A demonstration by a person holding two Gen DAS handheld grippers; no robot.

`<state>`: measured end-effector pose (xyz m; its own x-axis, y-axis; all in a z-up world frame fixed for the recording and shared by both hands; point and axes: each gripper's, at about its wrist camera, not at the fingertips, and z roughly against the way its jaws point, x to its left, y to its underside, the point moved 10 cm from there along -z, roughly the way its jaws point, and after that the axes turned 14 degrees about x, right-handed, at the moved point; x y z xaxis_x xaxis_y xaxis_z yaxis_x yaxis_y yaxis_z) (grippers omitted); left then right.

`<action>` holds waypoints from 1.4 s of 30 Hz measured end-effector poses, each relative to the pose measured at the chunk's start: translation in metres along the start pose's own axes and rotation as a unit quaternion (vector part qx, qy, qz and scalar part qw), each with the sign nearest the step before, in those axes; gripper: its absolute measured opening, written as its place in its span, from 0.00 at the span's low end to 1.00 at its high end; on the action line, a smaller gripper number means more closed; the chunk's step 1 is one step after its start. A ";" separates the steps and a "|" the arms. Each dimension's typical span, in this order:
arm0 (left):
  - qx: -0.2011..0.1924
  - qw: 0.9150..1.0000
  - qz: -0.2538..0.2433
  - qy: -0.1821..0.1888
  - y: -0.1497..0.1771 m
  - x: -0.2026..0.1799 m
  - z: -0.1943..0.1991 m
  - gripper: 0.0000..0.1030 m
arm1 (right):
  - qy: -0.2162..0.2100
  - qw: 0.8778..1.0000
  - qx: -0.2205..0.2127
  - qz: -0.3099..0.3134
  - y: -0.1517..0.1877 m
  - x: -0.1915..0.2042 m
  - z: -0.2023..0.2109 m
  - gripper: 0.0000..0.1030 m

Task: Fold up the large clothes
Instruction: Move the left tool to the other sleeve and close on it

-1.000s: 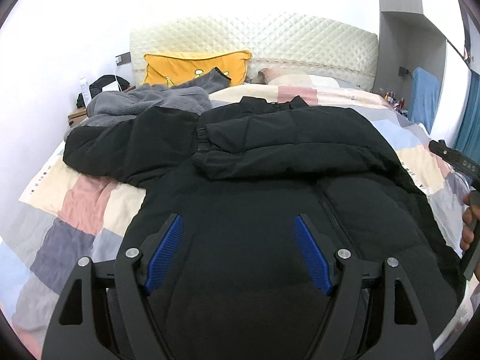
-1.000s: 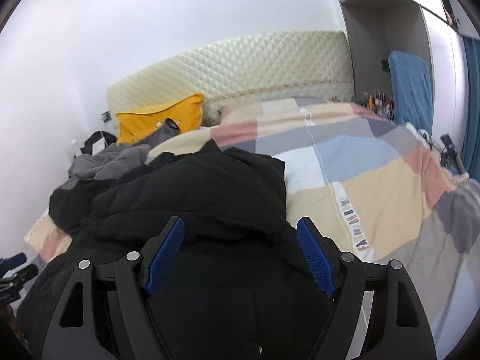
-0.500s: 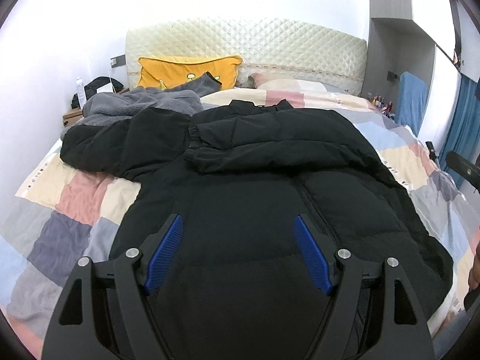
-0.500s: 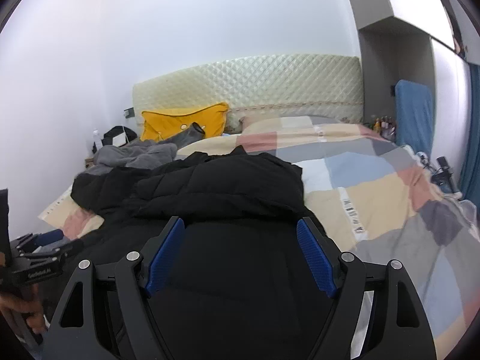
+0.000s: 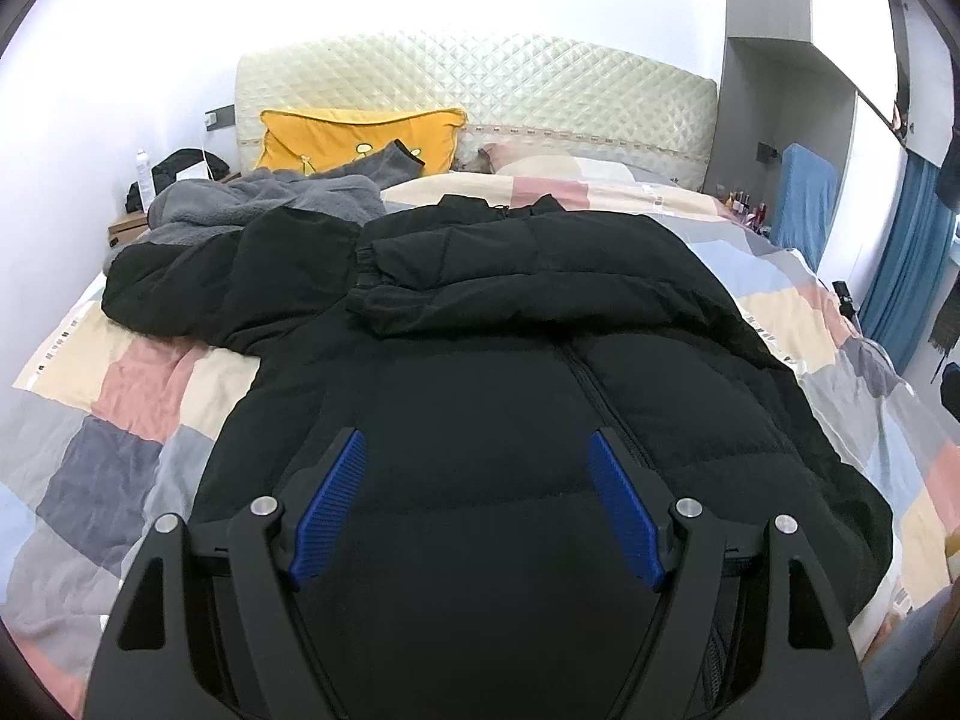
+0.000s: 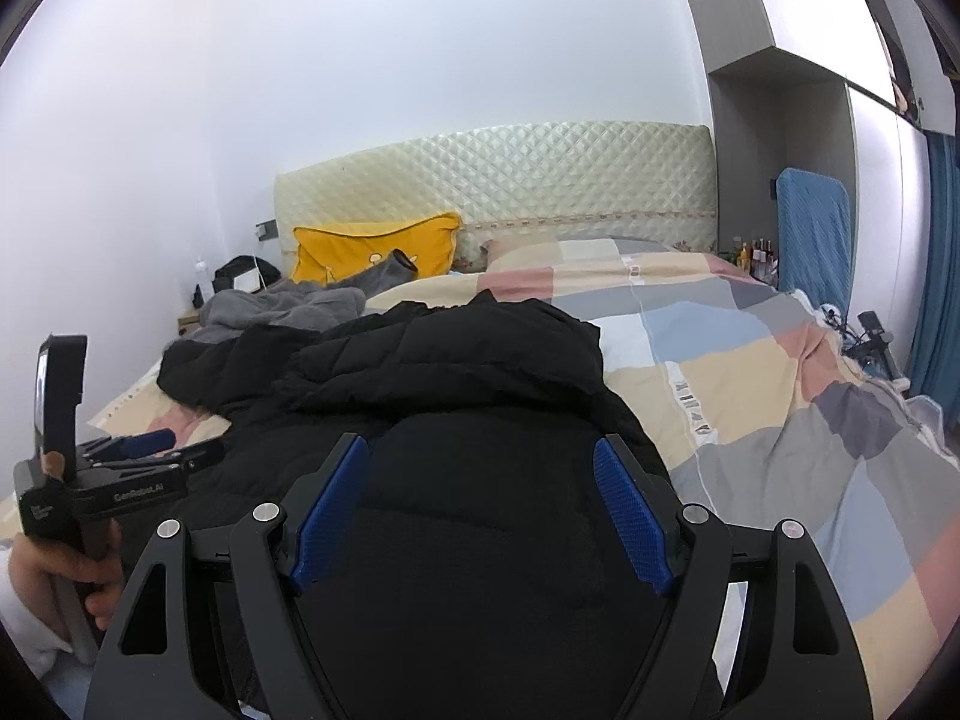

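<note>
The left gripper (image 5: 477, 501), jaws wide apart, hovers over a black puffer jacket (image 5: 510, 372) on the patchwork bedspread (image 5: 120, 396).

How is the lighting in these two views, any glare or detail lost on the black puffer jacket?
Left wrist view: wall above the quilted cream headboard blown out white; black puffer jacket nearly featureless. Right wrist view: wall evenly lit, no glare, jacket equally dark. Both show fisheye bending.

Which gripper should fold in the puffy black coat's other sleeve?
Probably left. The unfolded sleeve sprawls left across the quilt; the open left gripper is on that side, while the open right gripper faces the coat's right.
</note>
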<state>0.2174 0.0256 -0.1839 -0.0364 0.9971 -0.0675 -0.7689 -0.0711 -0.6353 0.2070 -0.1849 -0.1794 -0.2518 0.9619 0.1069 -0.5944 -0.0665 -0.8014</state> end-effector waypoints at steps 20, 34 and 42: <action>0.048 0.995 0.082 0.021 -0.110 0.097 -0.026 0.76 | 0.001 1.000 -0.003 -0.014 0.006 -0.014 -0.008 0.76; 0.042 0.989 0.109 -0.086 -0.158 0.269 -0.010 0.77 | -0.001 1.000 0.005 -0.025 0.012 -0.014 -0.023 0.87; 0.078 0.981 0.173 -0.044 -0.131 0.354 -0.049 0.77 | 0.029 0.998 0.034 -0.050 0.014 -0.019 -0.044 0.98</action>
<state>0.3365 0.3866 -0.1628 -0.3612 0.9134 -0.1878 -0.7887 -0.4067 -0.4610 0.2372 -0.1919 -0.2188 -0.1460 0.9780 0.1490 -0.6660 0.0142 -0.7458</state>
